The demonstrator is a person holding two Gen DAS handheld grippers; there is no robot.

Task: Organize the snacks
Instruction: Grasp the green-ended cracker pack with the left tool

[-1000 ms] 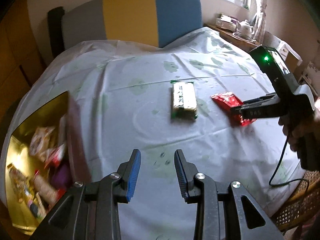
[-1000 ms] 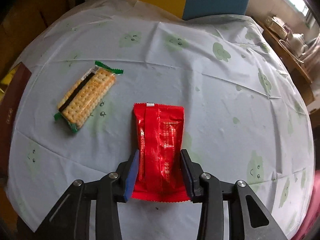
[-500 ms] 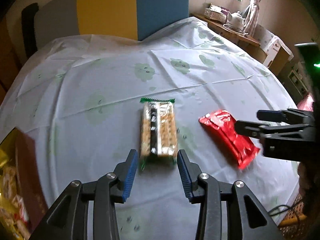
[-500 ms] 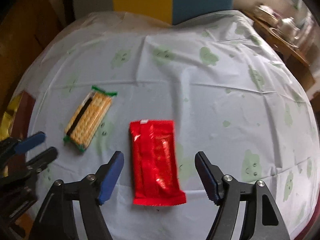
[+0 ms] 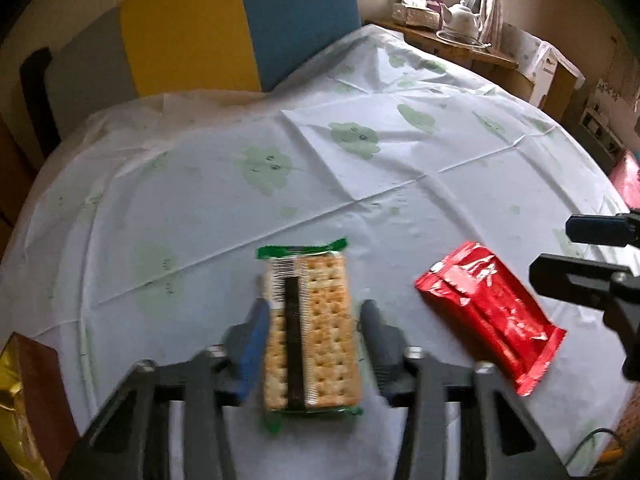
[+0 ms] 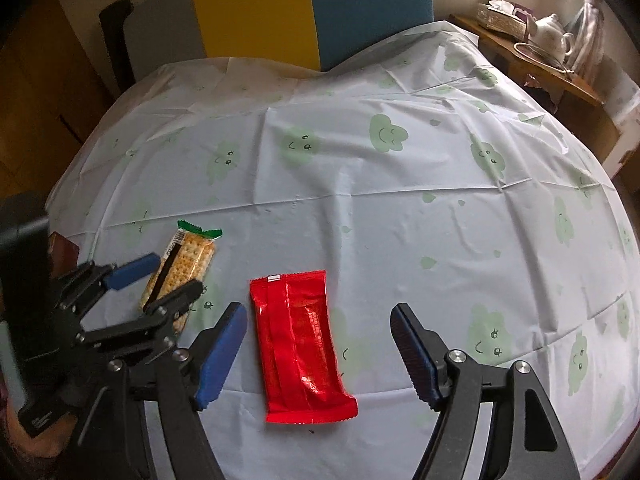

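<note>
A cracker pack [image 5: 312, 332] with green ends lies flat on the tablecloth; it also shows in the right wrist view [image 6: 178, 270]. My left gripper [image 5: 312, 312] is open with one finger on each side of the pack, not closed on it. A red snack packet [image 6: 300, 340] lies flat between the wide-open fingers of my right gripper [image 6: 318, 320], untouched. The packet also shows in the left wrist view [image 5: 490, 314], with the right gripper's fingers [image 5: 576, 276] beside it.
A gold-lined box [image 5: 24, 404] with snacks sits at the table's left edge. The white tablecloth with green prints [image 6: 360, 208] covers the round table. A yellow-and-blue chair back [image 5: 240, 28] stands behind; a side table with a teapot [image 5: 464, 14] is at back right.
My left gripper has moved forward so its fingers now straddle the cracker pack. My right gripper let go of the red packet, opened wide and pulled back a little.
</note>
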